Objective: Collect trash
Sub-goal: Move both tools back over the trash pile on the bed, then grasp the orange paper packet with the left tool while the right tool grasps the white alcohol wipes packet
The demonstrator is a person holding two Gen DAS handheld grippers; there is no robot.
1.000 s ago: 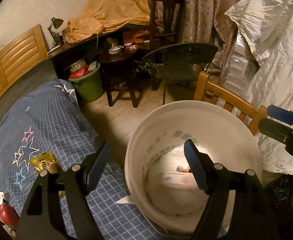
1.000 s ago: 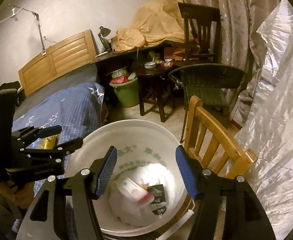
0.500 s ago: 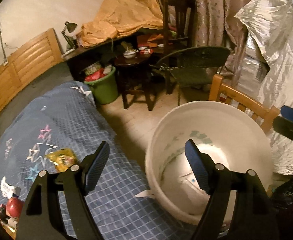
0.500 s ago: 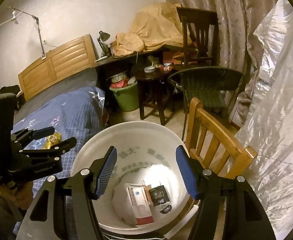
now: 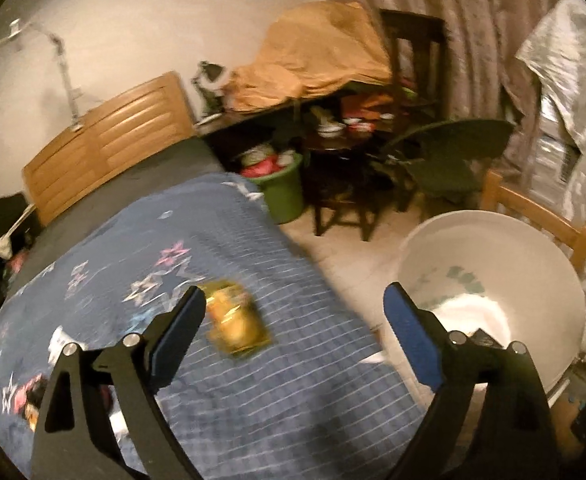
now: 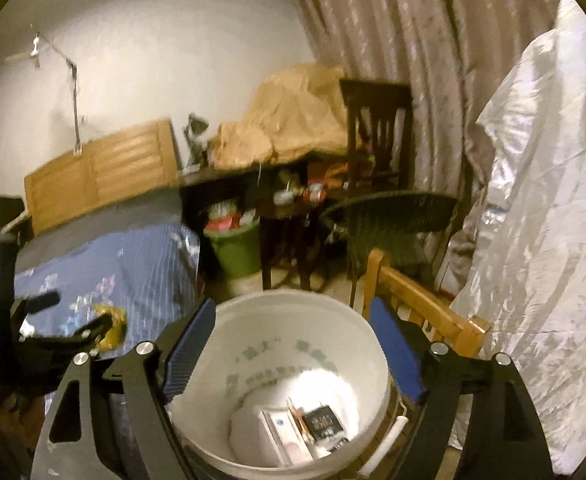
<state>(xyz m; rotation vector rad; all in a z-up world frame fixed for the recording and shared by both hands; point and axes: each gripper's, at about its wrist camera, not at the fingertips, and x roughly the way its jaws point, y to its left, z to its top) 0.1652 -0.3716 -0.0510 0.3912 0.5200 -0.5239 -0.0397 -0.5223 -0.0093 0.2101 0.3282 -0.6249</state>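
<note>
A yellow snack wrapper point(image 5: 237, 324) lies on the blue star-print bedspread point(image 5: 293, 392). My left gripper point(image 5: 295, 332) hovers over it, jaws opening, with nothing between them; the wrapper sits just inside the left finger. The white bucket point(image 5: 493, 248) stands on the floor to the right of the bed. My right gripper point(image 6: 293, 348) hangs above the bucket point(image 6: 277, 304), jaws opening and empty. Inside the bucket lie a white box point(image 6: 281, 432) and a black packet point(image 6: 325, 420). The right wrist view also shows the left gripper point(image 6: 57, 320) beside the wrapper point(image 6: 111, 324).
More small litter point(image 5: 29, 396) lies on the bed at lower left. A wooden chair point(image 5: 533, 216) stands just behind the bucket, a silver sheet point(image 6: 533, 220) to its right. Beyond are a full green bin point(image 5: 283, 196), a dark stool point(image 5: 341, 184) and a wicker chair point(image 5: 445, 152).
The left gripper swung left from over the bucket to over the yellow wrapper. The white box fell from the right gripper into the bucket. Both jaws spread wider.
</note>
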